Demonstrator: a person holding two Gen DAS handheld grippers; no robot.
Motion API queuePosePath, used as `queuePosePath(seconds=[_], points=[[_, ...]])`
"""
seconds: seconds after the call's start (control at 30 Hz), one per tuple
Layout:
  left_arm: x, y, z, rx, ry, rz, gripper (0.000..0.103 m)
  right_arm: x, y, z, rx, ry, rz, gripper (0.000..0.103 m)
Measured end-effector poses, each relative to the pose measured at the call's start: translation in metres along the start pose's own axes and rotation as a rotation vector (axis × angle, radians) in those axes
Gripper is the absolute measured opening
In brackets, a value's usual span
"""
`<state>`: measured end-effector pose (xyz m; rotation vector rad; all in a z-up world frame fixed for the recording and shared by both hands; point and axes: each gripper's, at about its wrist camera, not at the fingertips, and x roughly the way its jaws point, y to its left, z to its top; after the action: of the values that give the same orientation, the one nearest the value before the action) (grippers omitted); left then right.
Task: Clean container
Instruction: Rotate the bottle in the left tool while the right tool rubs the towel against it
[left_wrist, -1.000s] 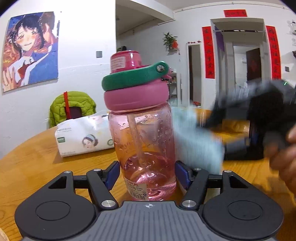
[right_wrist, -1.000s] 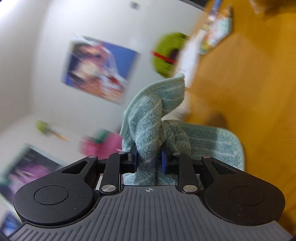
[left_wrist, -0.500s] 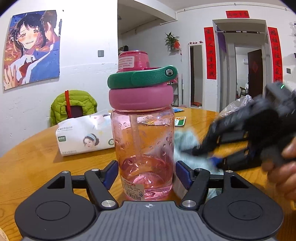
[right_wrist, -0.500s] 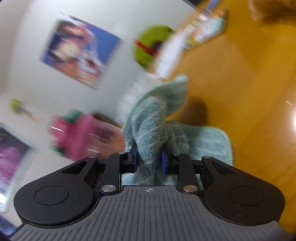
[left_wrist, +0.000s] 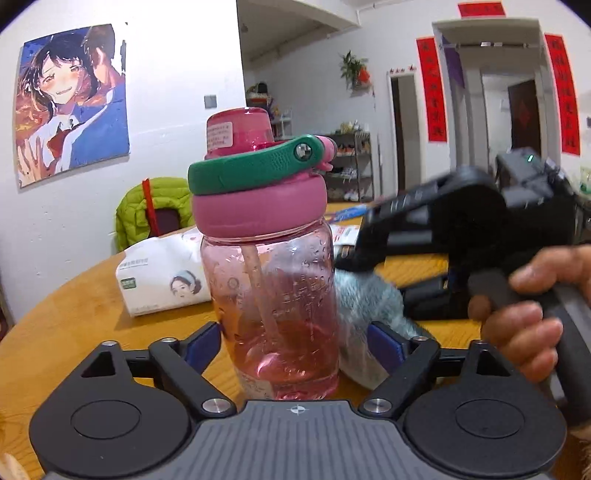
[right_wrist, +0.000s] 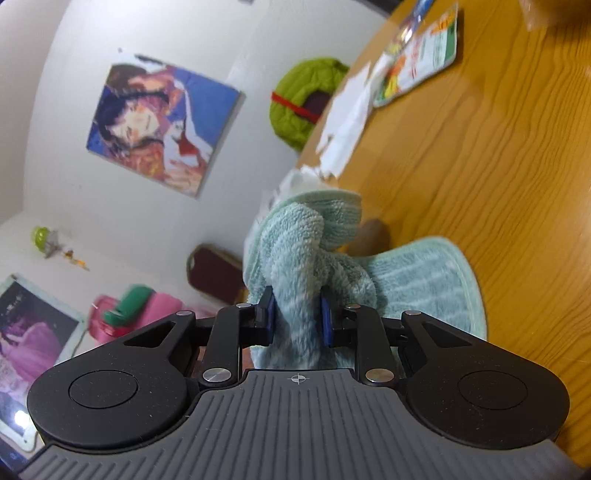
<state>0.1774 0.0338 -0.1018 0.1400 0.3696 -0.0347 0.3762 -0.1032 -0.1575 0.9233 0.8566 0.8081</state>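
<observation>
A clear pink water bottle (left_wrist: 277, 302) with a pink lid and green handle stands on the wooden table (left_wrist: 66, 325), slightly tilted. My left gripper (left_wrist: 295, 341) is open, its blue pads either side of the bottle's base with gaps. My right gripper (right_wrist: 297, 319) is shut on a light teal cloth (right_wrist: 306, 258). In the left wrist view the right gripper (left_wrist: 436, 229) holds the cloth (left_wrist: 365, 302) against the bottle's right side. The bottle's lid (right_wrist: 129, 306) shows at lower left in the right wrist view.
A white tissue pack (left_wrist: 162, 277) lies behind the bottle to the left. A green jacket hangs on a chair (left_wrist: 151, 210) at the table's far edge. Leaflets (right_wrist: 417, 55) and white paper (right_wrist: 347, 118) lie on the table further off.
The right gripper has swung with the cloth down and in, now against the bottle's right side. The bottle has tilted a little. My left gripper stays put.
</observation>
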Motion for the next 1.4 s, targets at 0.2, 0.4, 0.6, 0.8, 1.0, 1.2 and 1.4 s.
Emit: queuePosePath(seconds=[0.2, 0.4, 0.6, 0.8, 1.0, 1.2, 1.4], points=[[0.000, 0.019, 0.000, -0.067, -0.036, -0.127, 0.085, -0.015, 0.011, -0.012, -0.061, 0.050, -0.077, 0.025], [-0.004, 0.015, -0.002, -0.057, -0.042, -0.126, 0.086, -0.026, 0.010, -0.018, -0.087, 0.041, -0.117, 0.025], [-0.004, 0.018, -0.006, -0.076, -0.035, -0.099, 0.086, -0.019, 0.000, -0.022, -0.150, 0.032, -0.174, 0.027], [-0.008, 0.016, -0.007, -0.064, -0.052, -0.106, 0.086, -0.021, 0.007, -0.028, -0.226, 0.007, -0.202, 0.030], [-0.010, 0.016, -0.006, -0.059, -0.062, -0.104, 0.086, -0.023, 0.003, -0.025, -0.199, 0.027, -0.198, 0.030], [-0.008, 0.019, -0.007, -0.073, -0.045, -0.098, 0.087, -0.025, 0.009, -0.031, -0.213, -0.001, -0.219, 0.026], [0.001, 0.022, -0.008, -0.089, 0.000, -0.132, 0.072, -0.053, 0.017, -0.027, -0.187, -0.146, -0.163, 0.021]])
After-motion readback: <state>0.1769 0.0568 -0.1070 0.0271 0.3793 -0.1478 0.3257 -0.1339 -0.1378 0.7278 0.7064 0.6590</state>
